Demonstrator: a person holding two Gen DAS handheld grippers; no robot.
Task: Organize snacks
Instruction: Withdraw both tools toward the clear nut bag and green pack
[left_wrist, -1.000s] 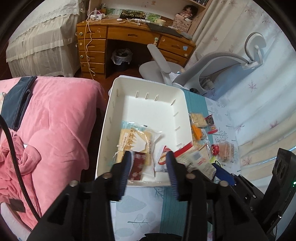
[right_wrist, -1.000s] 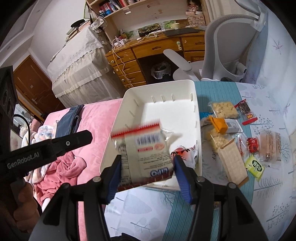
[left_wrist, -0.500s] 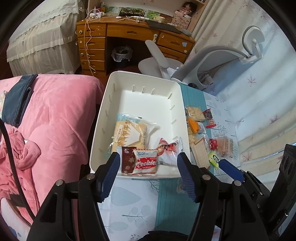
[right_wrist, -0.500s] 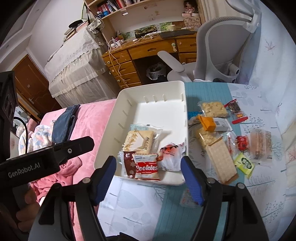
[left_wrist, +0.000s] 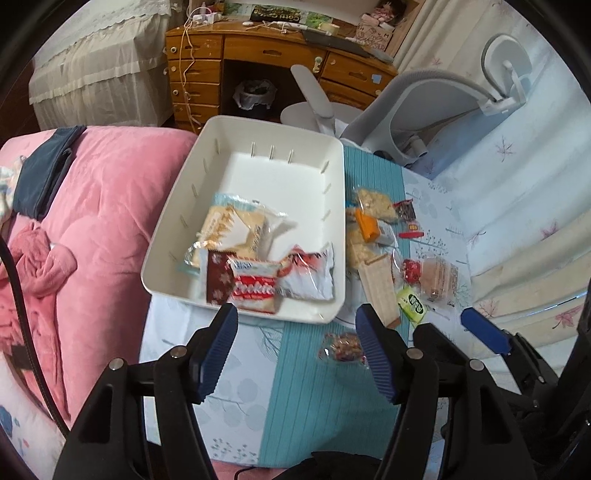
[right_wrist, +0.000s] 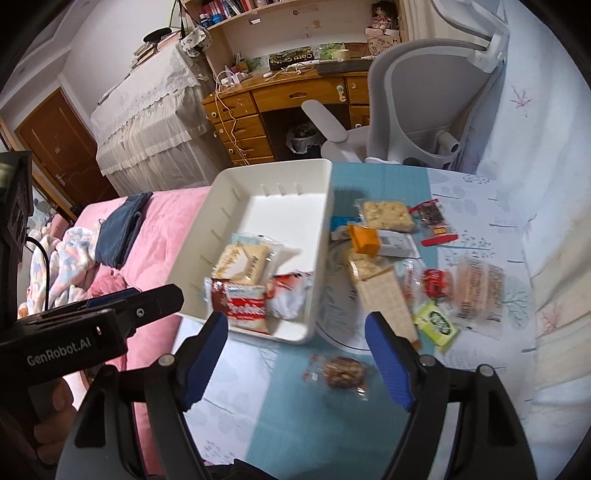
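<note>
A white bin (left_wrist: 273, 123) stands on the table with three snack packets at its near end: a cracker packet (left_wrist: 232, 229), a red Cookies packet (left_wrist: 251, 288) and a red-and-white packet (left_wrist: 306, 277). My left gripper (left_wrist: 295, 321) hovers open just short of the bin's near rim, with nothing between its fingers. My right gripper (right_wrist: 295, 326) hangs beside it, its jaws opening and empty, above a small clear packet (right_wrist: 341, 371) of a brown snack on the teal runner. Loose snacks lie right of the bin (right_wrist: 269, 206), among them a wafer pack (right_wrist: 384, 299) and a green packet (right_wrist: 436, 321).
A pink blanket (left_wrist: 99, 221) covers the bed left of the table. Behind the bin stand a grey office chair (right_wrist: 424, 96) and a wooden desk (left_wrist: 280, 59). An orange packet (right_wrist: 364, 240) and a pale biscuit pack (right_wrist: 478, 291) lie among the loose snacks.
Both grippers have let go of their packets, which now lie in the bin's near end. Both have pulled back toward the table's near side with their jaws spread wider.
</note>
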